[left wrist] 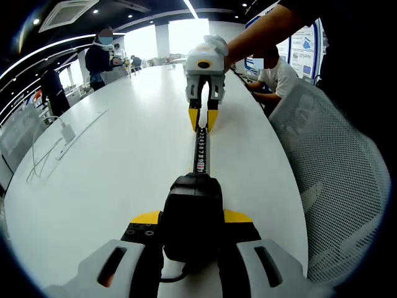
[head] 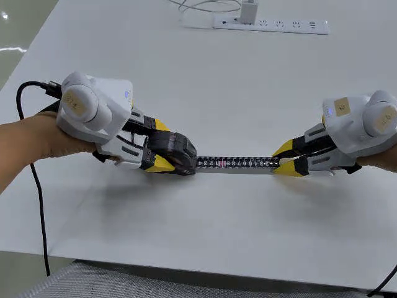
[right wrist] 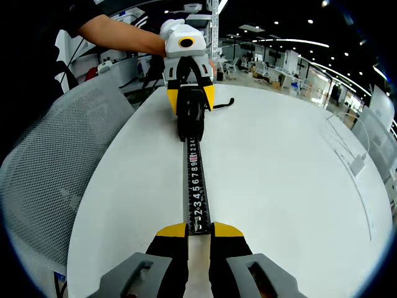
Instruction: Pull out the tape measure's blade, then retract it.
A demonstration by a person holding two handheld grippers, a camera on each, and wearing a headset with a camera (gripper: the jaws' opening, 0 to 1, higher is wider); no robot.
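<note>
The left claw [head: 162, 146] grasps the black tape [head: 178, 152] at near left on the white counter [head: 217, 81]. Its dark blade [head: 236, 163], white digits 2 to 9 legible, runs right to the right claw [head: 286, 159], clenched on its tip. A power strip [head: 270, 23] lies far, and a mesh chair [right wrist: 56, 161] stands beside the counter in an open office.

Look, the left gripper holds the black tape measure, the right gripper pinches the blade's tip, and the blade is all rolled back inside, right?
Not quite. The blade is pulled out, not rolled back inside. The head view shows it stretched from the tape measure, held in the left gripper, to the right gripper, which pinches its tip.
</note>
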